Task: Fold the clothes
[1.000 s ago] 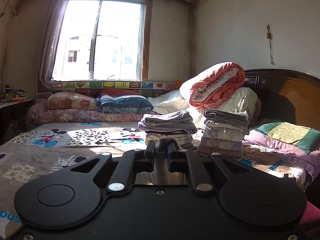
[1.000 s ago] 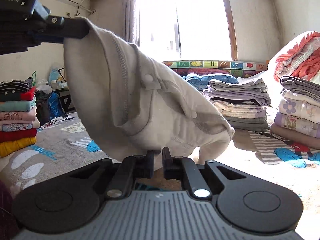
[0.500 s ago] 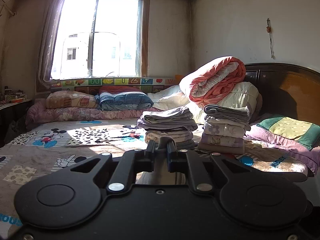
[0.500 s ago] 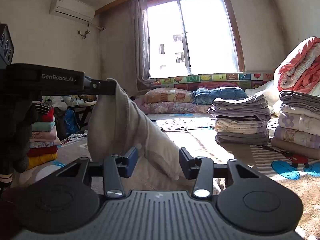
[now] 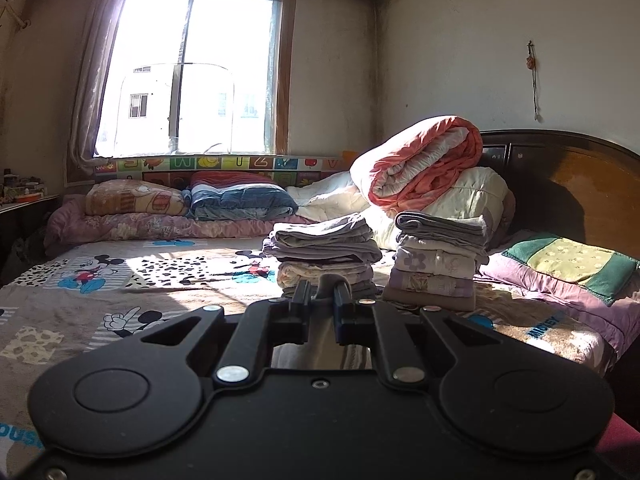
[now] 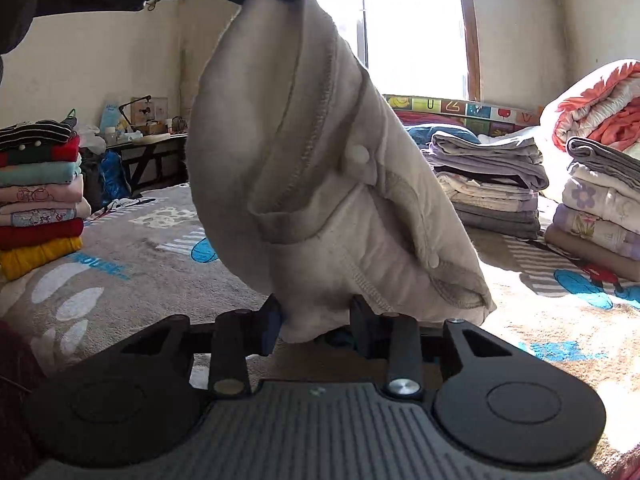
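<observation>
A cream garment [image 6: 320,184] is held up above the bed [image 6: 152,264], pinched at its top by the left gripper [image 5: 323,294], whose jaws are clamped on a fold of the cloth. The garment's lower end is flanked by the right gripper [image 6: 316,326], jaws apart around it. Beyond the garment, two stacks [image 5: 324,256] of folded laundry are seen on the bed.

Three stacks of folded clothes stand on the cartoon-print bed [image 6: 140,256]: a bright red-and-yellow stack [image 6: 40,200] at its left edge, and a grey-lilac stack [image 6: 488,184] and a floral lilac stack [image 6: 600,208] near its dark wooden headboard [image 5: 560,184]. One cream snap-button garment [image 6: 320,184] hangs above the bed. Two rolled quilts [image 5: 432,172] lie by the headboard.
</observation>
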A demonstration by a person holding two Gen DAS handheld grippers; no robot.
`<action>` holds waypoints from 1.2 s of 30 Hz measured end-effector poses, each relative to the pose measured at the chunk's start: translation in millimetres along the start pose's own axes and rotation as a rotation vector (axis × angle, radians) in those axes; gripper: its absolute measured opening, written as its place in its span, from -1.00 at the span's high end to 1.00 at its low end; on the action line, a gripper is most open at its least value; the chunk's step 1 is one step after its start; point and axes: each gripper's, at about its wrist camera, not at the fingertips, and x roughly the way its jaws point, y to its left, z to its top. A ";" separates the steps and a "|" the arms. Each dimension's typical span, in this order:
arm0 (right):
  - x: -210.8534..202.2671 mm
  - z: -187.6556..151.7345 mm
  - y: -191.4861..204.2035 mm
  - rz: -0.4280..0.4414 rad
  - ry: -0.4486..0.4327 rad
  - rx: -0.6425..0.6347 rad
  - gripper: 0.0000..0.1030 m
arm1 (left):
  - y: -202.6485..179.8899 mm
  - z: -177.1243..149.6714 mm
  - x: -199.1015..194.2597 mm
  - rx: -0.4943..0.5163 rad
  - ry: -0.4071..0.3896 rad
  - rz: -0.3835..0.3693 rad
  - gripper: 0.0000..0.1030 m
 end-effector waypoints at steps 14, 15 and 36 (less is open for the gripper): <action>-48.9 53.5 -92.9 -0.046 -0.231 0.107 0.87 | 6.0 14.0 1.3 0.134 -0.046 0.094 0.82; -53.4 60.2 -95.4 -0.046 -0.252 0.090 0.87 | 5.5 16.7 2.0 0.151 -0.050 0.098 0.82; -135.9 112.7 -113.1 0.040 -0.349 -0.128 0.96 | -15.2 30.3 -22.1 0.473 -0.114 0.173 0.82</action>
